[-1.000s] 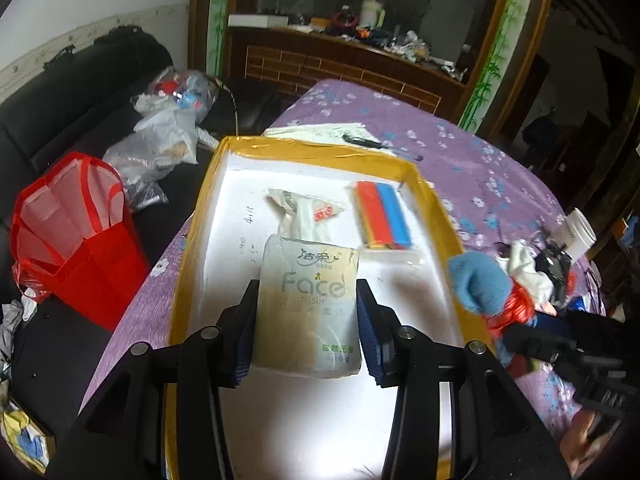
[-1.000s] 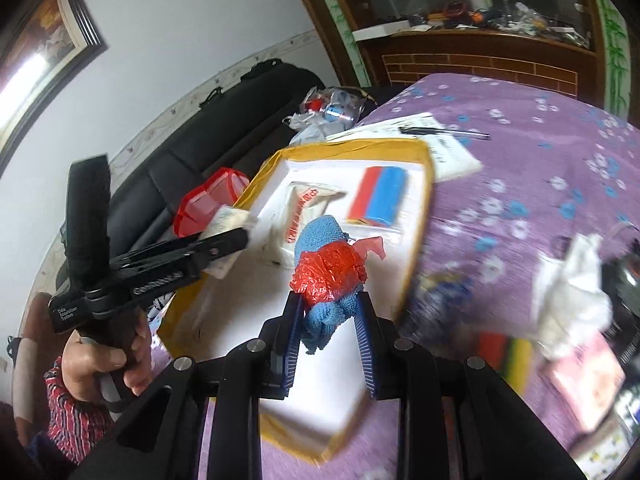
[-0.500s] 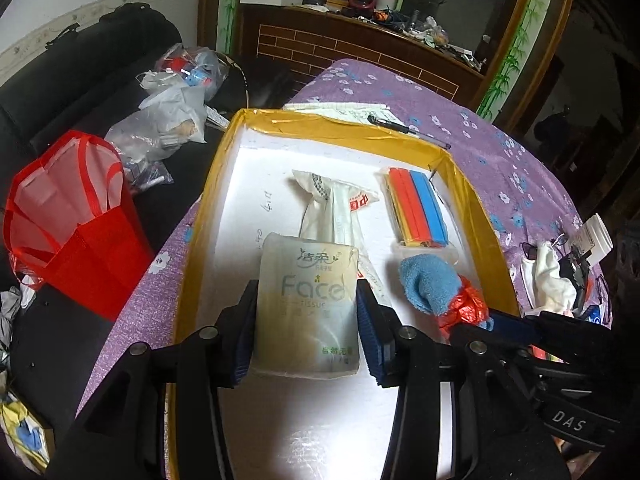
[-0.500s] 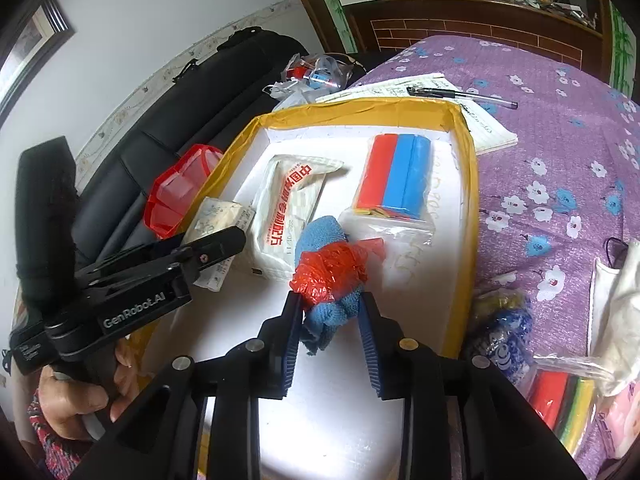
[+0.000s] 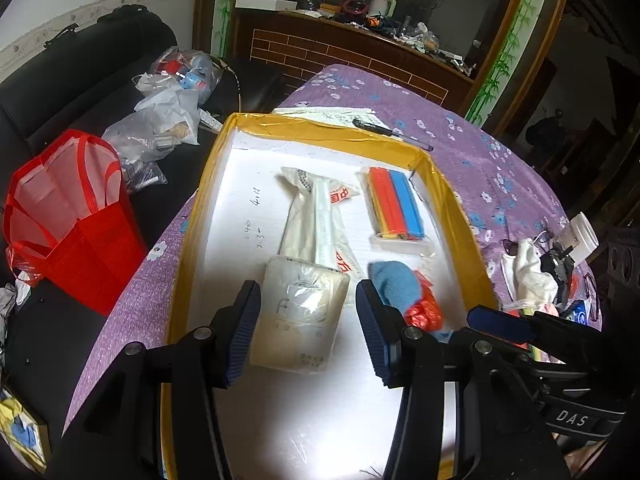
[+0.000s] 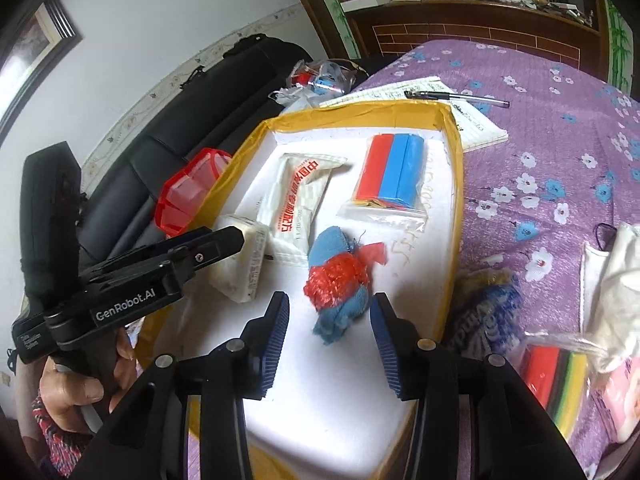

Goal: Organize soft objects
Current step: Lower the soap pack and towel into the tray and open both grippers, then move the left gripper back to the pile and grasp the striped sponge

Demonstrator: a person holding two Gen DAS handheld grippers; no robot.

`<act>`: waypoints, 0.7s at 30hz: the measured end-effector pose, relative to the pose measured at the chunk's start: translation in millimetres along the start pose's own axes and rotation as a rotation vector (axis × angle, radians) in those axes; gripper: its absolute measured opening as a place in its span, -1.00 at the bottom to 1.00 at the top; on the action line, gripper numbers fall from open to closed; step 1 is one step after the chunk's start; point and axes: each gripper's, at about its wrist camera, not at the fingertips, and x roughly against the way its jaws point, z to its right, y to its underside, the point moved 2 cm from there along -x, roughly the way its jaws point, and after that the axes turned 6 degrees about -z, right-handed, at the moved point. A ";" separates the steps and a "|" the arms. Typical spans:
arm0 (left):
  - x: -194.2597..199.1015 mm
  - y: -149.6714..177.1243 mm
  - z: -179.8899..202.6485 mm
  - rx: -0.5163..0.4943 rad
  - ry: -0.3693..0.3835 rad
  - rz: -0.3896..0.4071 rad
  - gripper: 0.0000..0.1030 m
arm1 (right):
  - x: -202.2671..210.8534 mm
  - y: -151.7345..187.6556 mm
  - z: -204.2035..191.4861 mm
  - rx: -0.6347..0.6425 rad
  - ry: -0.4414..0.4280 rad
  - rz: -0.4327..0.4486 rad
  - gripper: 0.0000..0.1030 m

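L gripper (image 5: 308,324) is spread wide w/ gaps both sides of the Face tissue pack (image 5: 300,316), which lies flat on the tray floor between the pads, not gripped. R gripper (image 6: 330,340) also wide open, straddling the blue cloth bundle (image 6: 340,284) w/o touching; the bundle sits on the tray, right of the Face pack. Both look just set down.

Tray (image 5: 460,216) as landmark: inside, toward its far end, a white wipes pack (image 6: 296,200) at centre and a red/blue strip pack (image 6: 392,172) by the far right wall. So 4 soft items are in.

Left to do, prob.: off the tray's right side on the purple cloth, a white rag (image 6: 616,276) and a bagged coloured sponge pack (image 6: 556,376). Roughly over halfway, I'd judge.
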 end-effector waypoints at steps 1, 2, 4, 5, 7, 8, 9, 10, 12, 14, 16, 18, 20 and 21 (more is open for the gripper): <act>1.6 1.1 1.3 0.000 0.001 0.001 -0.06 | 3.9 2.2 0.3 -0.001 -0.007 0.004 -0.14; 3.3 2.4 2.9 -0.001 0.002 0.003 -0.06 | 6.7 4.2 0.3 -0.001 -0.012 0.004 -0.14; 7.8 5.5 7.4 -0.006 0.004 0.008 -0.06 | 14.6 9.0 2.3 -0.006 -0.026 0.013 -0.14; 10.3 7.0 10.5 -0.009 0.006 0.011 -0.06 | 19.4 11.8 3.9 -0.009 -0.031 0.019 -0.14; 14.1 9.8 16.6 -0.017 0.010 0.016 -0.07 | 29.4 17.9 8.8 -0.016 -0.043 0.031 -0.14; 16.3 11.4 21.3 -0.024 0.014 0.019 -0.07 | 33.7 20.7 11.2 -0.020 -0.047 0.037 -0.14; 17.8 12.9 25.5 -0.029 0.015 0.021 -0.06 | 38.2 23.1 14.0 -0.025 -0.049 0.043 -0.14; 19.0 14.3 29.4 -0.035 0.018 0.022 -0.07 | 43.8 26.4 18.1 -0.031 -0.051 0.051 -0.14; 20.7 18.2 38.7 -0.047 0.027 0.021 -0.07 | 52.9 32.9 25.8 -0.042 -0.056 0.061 -0.14; 22.2 22.1 50.6 -0.062 0.038 0.018 -0.07 | 58.7 37.8 34.0 -0.052 -0.059 0.066 -0.14; 24.7 26.5 64.9 -0.083 0.049 0.018 -0.07 | 67.2 43.2 42.8 -0.064 -0.061 0.074 -0.14; 27.7 31.4 81.2 -0.107 0.076 0.019 -0.07 | 77.3 50.4 53.6 -0.076 -0.057 0.084 -0.14; 30.2 36.2 96.9 -0.135 0.101 0.021 -0.07 | 90.9 59.3 67.5 -0.088 -0.043 0.100 -0.14; 31.2 39.7 108.4 -0.154 0.113 0.018 -0.07 | 98.2 64.1 74.9 -0.096 -0.033 0.108 -0.14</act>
